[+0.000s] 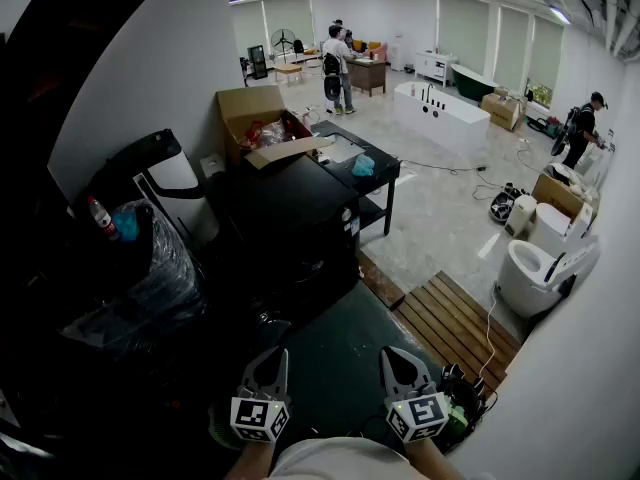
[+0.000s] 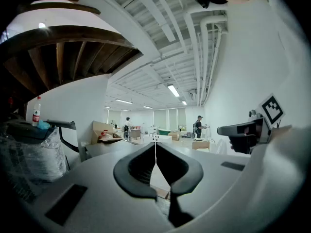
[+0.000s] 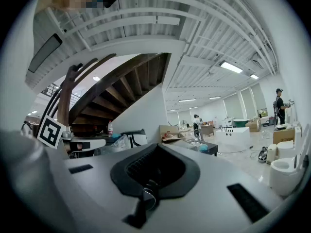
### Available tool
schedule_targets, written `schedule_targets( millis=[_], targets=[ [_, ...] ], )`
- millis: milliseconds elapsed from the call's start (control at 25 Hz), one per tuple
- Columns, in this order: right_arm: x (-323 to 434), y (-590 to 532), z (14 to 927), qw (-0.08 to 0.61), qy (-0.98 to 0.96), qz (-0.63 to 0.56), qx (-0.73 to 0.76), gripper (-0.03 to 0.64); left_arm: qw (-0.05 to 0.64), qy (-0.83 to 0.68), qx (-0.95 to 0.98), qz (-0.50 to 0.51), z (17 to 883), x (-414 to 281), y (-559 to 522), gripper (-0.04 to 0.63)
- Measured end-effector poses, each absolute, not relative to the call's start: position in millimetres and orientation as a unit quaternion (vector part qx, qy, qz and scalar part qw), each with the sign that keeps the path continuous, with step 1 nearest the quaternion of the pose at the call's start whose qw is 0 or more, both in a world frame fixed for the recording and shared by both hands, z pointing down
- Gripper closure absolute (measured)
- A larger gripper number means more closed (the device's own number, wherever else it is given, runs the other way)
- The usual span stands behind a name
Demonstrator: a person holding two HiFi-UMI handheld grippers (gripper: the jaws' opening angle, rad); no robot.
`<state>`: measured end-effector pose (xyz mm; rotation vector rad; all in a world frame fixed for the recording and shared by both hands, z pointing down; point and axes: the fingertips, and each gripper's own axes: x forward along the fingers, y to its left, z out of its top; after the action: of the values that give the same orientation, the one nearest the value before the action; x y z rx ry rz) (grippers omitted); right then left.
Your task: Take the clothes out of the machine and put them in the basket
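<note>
Currently I am holding 2 grippers level, both empty: the left gripper (image 2: 155, 148) is pressing its jaws together at the tips, and the right gripper (image 3: 156, 149) likewise. The dark machine (image 1: 290, 223) is standing ahead, well apart.

Three views, one room.
Head view high, looking steeply down; both gripper views low, level; all share the cardboard box (image 1: 250, 106).

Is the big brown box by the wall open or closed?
Open. The cardboard box has one flap standing up and another folded out, and red and clear stuff shows inside it.
</note>
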<state>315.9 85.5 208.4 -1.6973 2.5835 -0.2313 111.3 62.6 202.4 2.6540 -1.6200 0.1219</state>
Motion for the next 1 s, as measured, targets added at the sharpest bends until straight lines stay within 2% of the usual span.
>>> schedule_targets(
  millis=[1000],
  targets=[
    [332,73,216,0.020,0.819,-0.086,-0.568,0.607,-0.013,-0.513,0.857,0.048,197,129,64,0.574]
  ],
)
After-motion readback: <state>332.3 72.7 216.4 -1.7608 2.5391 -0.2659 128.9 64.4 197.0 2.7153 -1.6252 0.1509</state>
